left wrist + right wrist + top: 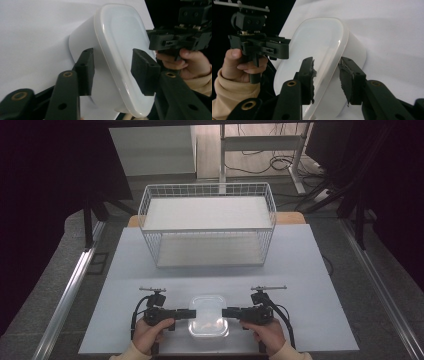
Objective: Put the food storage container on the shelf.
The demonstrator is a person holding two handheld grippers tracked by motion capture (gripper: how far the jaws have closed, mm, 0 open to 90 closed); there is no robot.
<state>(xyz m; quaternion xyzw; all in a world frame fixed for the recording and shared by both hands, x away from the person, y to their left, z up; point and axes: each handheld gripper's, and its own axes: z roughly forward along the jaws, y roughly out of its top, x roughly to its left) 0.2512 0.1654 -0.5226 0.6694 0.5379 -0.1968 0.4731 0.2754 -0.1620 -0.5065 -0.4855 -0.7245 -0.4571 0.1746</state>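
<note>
Both the left gripper [186,312] and the right gripper [226,312] were clamping the lidded box [209,315] by its ends; next seemed a level lift toward the wire basket [207,231].

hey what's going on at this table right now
A person is working a hand-held gripper in each hand on a white lidded plastic container near the front edge of the table. The left hand-held gripper comes at it from one side and the right hand-held gripper from the other, each with its jaws straddling the lid's rim. Whether the pads are pressing yet is hard to tell. The container sits on the table. Behind it stands an empty white wire basket.
</note>
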